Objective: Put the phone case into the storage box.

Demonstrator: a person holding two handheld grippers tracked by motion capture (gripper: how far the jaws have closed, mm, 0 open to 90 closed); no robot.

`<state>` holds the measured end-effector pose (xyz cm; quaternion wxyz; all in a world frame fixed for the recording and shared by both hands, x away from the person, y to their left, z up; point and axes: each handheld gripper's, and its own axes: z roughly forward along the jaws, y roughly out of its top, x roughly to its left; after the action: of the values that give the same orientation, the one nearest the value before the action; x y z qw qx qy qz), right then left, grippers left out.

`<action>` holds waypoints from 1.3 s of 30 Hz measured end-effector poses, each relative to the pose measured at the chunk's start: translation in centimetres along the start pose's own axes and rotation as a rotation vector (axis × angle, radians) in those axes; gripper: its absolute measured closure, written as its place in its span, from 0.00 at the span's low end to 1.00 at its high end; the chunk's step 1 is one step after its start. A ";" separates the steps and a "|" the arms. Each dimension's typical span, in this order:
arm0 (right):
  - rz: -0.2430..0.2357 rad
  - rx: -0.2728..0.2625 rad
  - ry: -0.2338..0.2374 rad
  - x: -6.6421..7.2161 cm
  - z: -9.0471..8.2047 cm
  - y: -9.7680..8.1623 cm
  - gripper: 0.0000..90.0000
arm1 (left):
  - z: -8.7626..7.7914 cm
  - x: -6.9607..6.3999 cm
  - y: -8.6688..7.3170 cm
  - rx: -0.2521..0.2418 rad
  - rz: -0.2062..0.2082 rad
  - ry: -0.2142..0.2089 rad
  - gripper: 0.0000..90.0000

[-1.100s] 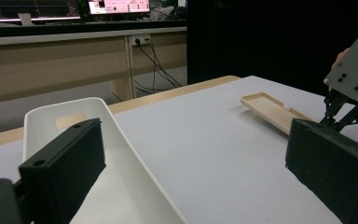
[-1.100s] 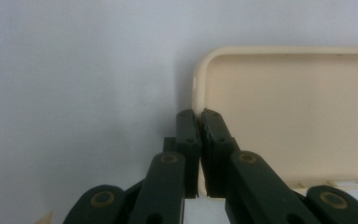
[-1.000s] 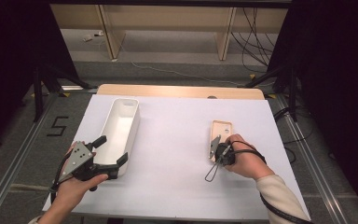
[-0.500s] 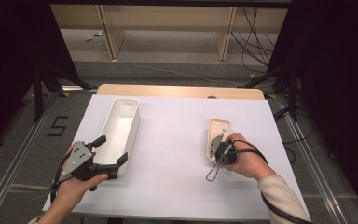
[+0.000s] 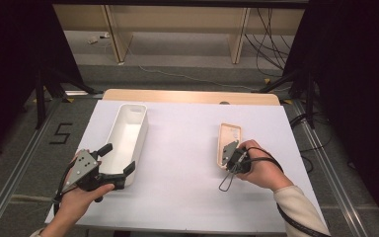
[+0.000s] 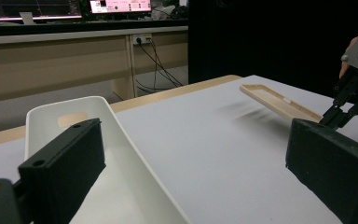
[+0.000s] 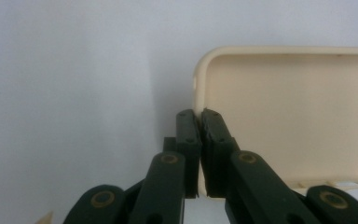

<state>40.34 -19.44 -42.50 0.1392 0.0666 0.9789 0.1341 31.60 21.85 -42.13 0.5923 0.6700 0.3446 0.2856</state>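
The right hand-held gripper [image 5: 230, 149] pinches the near left rim of the beige tray [image 5: 229, 136], which is on the right side of the white surface [image 5: 187, 148]. The left hand-held gripper [image 5: 118, 160] hovers with jaws wide apart astride the near end of the white bin [image 5: 126, 136], at left.

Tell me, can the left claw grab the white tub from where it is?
Probably yes. The left claw is open, with one jaw over the white tub and one outside its wall, and nothing sits between them. The right claw is busy pinching the beige tray.
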 end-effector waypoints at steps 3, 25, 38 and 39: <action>-0.006 -0.013 0.003 0.0 -0.2 0.1 0.97 | 0.0 0.0 0.0 0.000 -0.003 0.000 0.05; -0.007 -0.109 0.021 0.4 -0.9 0.9 0.97 | 0.0 0.0 0.0 0.001 -0.003 0.002 0.05; -0.005 -0.173 0.058 0.4 -1.2 1.2 0.98 | 0.0 0.0 0.0 0.000 -0.004 0.001 0.05; -0.009 -0.176 0.052 0.4 -1.3 1.2 0.98 | 0.0 0.0 0.0 0.000 -0.004 0.001 0.05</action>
<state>39.68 -18.51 -41.06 0.1197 0.0462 0.9669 0.2206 31.58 21.85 -42.14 0.5927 0.6691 0.3461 0.2850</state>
